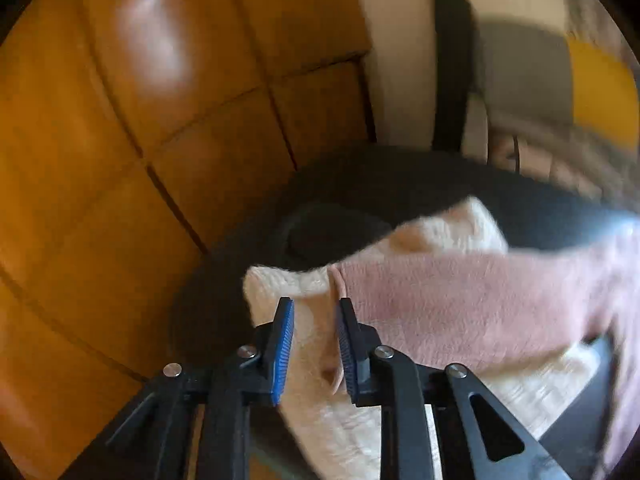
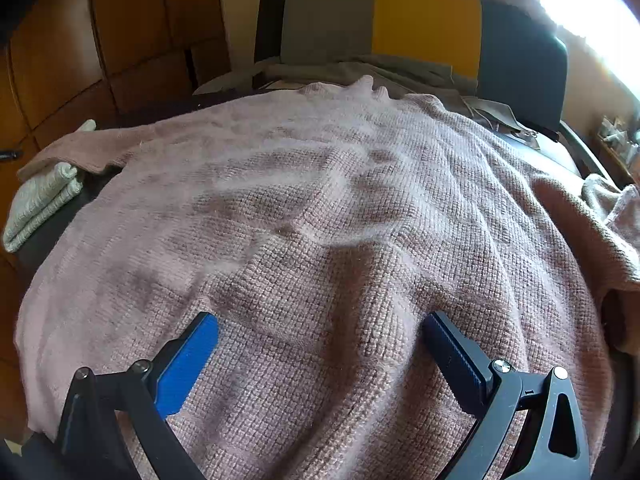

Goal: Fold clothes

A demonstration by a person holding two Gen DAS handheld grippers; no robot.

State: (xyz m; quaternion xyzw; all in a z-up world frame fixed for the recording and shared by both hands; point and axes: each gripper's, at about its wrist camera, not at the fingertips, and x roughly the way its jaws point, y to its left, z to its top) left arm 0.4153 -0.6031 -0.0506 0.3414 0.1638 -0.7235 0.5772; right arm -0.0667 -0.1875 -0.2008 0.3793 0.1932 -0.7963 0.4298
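Sweater: pink knit, spread flat over a dark desk; it fills most of the right wrist view.
Sweater axis: in the right wrist view the long axis runs 6 to 12 o'clock, with the hem at 6 and a bunched edge, judged the neck, at 12.
Sleeves: one lies out toward 9 o'clock and ends over a cream cloth; the other drapes off at 3 o'clock.
Left tongs: narrowly parted around cream knit just beside the pink sleeve end. Motion blur hides whether the pads bite.
Right tongs: spread wide, hovering low over the hem area at 6 o'clock, holding nothing.
Cream cloth: folded in layers at the desk's 9 o'clock edge, partly under the sleeve.
Step in hand: judged sleeve work at the 9 o'clock side. The body shows no fold, which fits either laying out or starting a sleeve fold.
Next move calls for: the left tongs pinching pink knit only, clear of the cream cloth, with the body held flat.
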